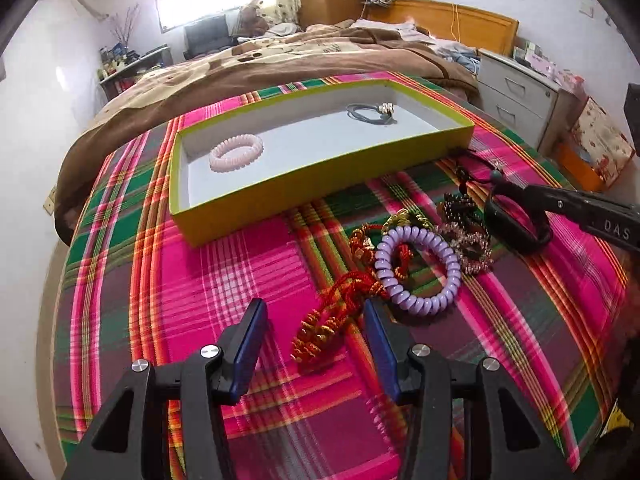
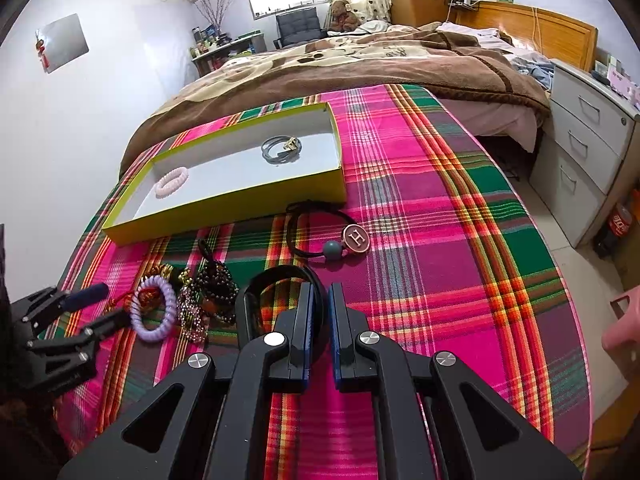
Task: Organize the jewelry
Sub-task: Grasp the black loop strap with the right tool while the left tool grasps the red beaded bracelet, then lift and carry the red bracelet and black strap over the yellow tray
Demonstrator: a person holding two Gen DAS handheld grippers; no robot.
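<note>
One shallow yellow-green cardboard box [image 1: 320, 184] holds two pieces: one pale pink coiled bracelet [image 1: 236, 153] at nine o'clock inside it and one grey cord bracelet with a metal charm [image 1: 370, 113] at two o'clock. One lilac spiral hair tie [image 1: 418, 270], one wide black band [image 2: 280, 300] and one black elastic with an H-button [image 2: 344, 236] lie outside; the tangled beaded pieces cannot be counted.

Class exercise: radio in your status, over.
Left gripper open by red cord bracelet. Right gripper shut on black band. Box unobstructed.
</note>
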